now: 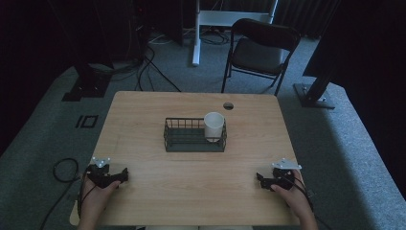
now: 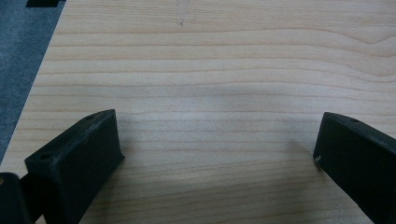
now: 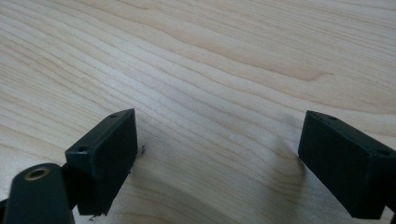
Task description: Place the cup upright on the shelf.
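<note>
A black wire basket (image 1: 195, 135) stands in the middle of the wooden table (image 1: 143, 120). Inside it, at its right end, a white paper cup (image 1: 213, 126) stands upright. My left gripper (image 1: 125, 174) rests on the table near the front left corner, held by a hand, jaws pointing right. Its jaws are wide apart over bare wood in the left gripper view (image 2: 217, 144). My right gripper (image 1: 258, 178) rests near the front right, jaws pointing left. In the right gripper view (image 3: 217, 142) they stand wide apart with nothing between them.
A round cable hole (image 1: 228, 106) sits near the table's far edge. Behind the table stand a dark folding chair (image 1: 258, 50) and a white desk leg (image 1: 196, 36). Cables (image 1: 64, 168) lie on the grey carpet at the left.
</note>
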The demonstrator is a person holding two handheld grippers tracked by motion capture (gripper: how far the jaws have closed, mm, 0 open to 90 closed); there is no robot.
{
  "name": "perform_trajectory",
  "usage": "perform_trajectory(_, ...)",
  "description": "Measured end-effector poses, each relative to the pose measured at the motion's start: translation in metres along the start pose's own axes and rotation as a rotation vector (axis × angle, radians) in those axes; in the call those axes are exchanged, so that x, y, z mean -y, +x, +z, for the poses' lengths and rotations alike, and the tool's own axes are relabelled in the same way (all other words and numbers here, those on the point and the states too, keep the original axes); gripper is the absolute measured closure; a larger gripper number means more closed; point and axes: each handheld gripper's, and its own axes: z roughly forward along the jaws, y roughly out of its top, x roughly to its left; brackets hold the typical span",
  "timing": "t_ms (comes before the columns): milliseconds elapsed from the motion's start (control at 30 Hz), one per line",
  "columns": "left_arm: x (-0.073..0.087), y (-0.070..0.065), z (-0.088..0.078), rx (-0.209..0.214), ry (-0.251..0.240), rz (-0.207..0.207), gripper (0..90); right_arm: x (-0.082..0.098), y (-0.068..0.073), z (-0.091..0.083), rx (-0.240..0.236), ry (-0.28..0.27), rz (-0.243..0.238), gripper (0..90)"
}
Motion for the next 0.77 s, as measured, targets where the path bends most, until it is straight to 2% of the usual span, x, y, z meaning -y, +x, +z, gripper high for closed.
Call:
perform_trajectory(100,0.0,0.0,0.0,0.0,0.0,0.0,1.0,0.0004,-0.0016,0.0002,-0.02,0.01,0.025,11.4)
perform_trajectory(767,0.0001,0.0,0.0,0.0,0.0,0.001,1.0,0.0011,-0.0004,-0.0005,-0.014,0.013,0.031,11.4)
